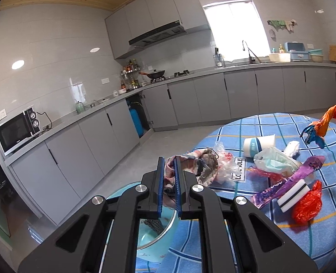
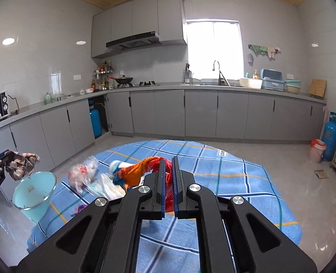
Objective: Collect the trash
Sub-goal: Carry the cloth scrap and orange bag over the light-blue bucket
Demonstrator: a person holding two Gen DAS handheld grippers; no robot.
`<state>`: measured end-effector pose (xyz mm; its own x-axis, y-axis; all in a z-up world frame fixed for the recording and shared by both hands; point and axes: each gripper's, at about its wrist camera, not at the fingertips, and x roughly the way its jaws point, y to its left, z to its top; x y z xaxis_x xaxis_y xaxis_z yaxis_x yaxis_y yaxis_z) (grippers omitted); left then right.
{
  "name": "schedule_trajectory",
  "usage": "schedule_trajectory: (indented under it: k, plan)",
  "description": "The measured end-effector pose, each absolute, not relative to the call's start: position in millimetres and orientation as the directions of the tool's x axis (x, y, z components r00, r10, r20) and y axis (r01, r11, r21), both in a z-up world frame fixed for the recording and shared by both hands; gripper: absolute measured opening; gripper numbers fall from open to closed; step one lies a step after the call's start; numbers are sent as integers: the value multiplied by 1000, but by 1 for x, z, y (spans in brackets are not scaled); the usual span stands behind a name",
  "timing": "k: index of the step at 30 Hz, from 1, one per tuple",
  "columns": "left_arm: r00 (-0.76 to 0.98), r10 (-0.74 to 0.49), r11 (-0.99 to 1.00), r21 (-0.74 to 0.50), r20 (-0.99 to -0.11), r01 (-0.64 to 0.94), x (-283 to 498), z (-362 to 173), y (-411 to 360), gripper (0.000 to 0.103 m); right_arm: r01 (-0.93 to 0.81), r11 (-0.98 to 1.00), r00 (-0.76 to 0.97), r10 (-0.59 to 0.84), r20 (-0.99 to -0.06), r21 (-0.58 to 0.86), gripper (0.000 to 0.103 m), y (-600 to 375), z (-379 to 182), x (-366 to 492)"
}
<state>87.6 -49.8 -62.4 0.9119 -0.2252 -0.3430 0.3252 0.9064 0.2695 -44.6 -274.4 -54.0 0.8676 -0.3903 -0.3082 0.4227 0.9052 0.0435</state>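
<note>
Two claws loaded: my left claw [image 1: 168,179] pinches a limp patterned rag [image 1: 197,166] above the teal bin [image 2: 34,191]; my right claw [image 2: 167,182] clamps a crinkly red-orange wrapper [image 2: 140,173] over the worktop [image 2: 236,182]. Both light, floppy, slippery; grip bunched folds.

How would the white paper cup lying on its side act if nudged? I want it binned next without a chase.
The cup lies on its side, so a nudge would probably roll it in a curve across the cloth. It looks thin and empty, likely light and easy to crush. Soft wrappers touching it might stop it early.
</note>
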Motion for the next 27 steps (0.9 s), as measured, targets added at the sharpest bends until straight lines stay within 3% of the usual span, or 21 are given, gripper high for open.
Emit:
schedule_trajectory:
  k: [27]
  plan:
    - [939,-103,954,236,-327,187,101,-50,12,9,193,979,948,-169,-271,64,6,-193,-29,19]
